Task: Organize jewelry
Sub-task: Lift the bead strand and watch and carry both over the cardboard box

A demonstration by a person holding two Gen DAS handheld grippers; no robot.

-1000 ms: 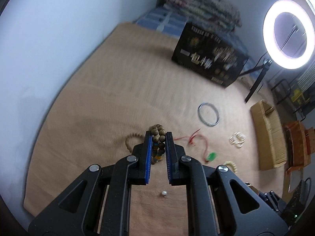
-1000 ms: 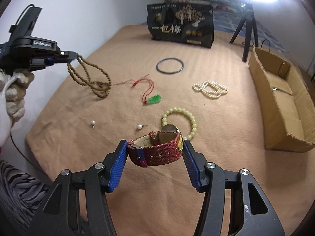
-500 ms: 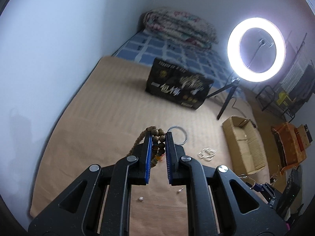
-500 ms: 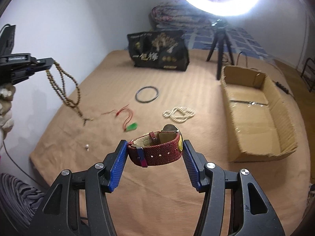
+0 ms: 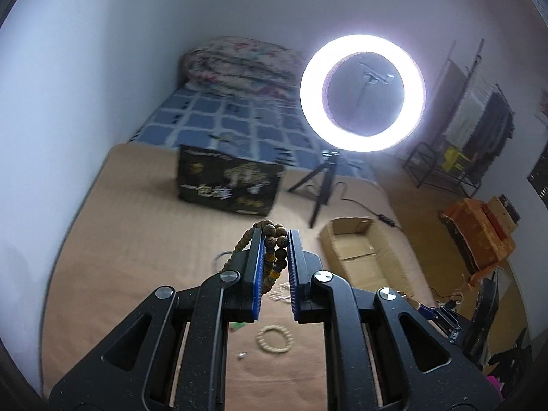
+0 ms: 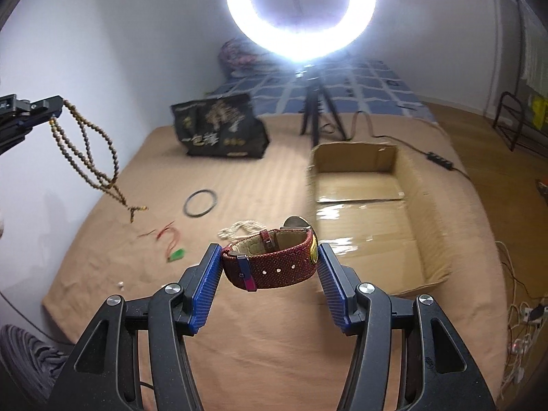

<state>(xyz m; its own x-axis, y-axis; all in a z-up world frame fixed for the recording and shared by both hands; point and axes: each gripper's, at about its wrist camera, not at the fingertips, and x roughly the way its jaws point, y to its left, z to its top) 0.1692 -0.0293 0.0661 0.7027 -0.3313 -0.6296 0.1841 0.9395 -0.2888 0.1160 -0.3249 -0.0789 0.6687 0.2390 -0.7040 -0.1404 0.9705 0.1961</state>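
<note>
The left gripper (image 5: 275,239) is clamped on a brown bead necklace (image 6: 85,150), whose strands dangle clear of the tan bedspread (image 6: 274,325), up at nine o'clock from the right-hand camera. The right gripper (image 6: 269,257) has its blue pads pressed on either end of a red-strapped watch (image 6: 274,267), held in the air with the open cardboard box (image 6: 363,205) lying just beyond it at one o'clock. On the bedspread lie a dark bangle (image 6: 201,203) at eleven o'clock, a pearl string (image 6: 239,229), a green pendant on red cord (image 6: 176,255) at ten o'clock, and a pale bead bracelet (image 5: 274,339).
</note>
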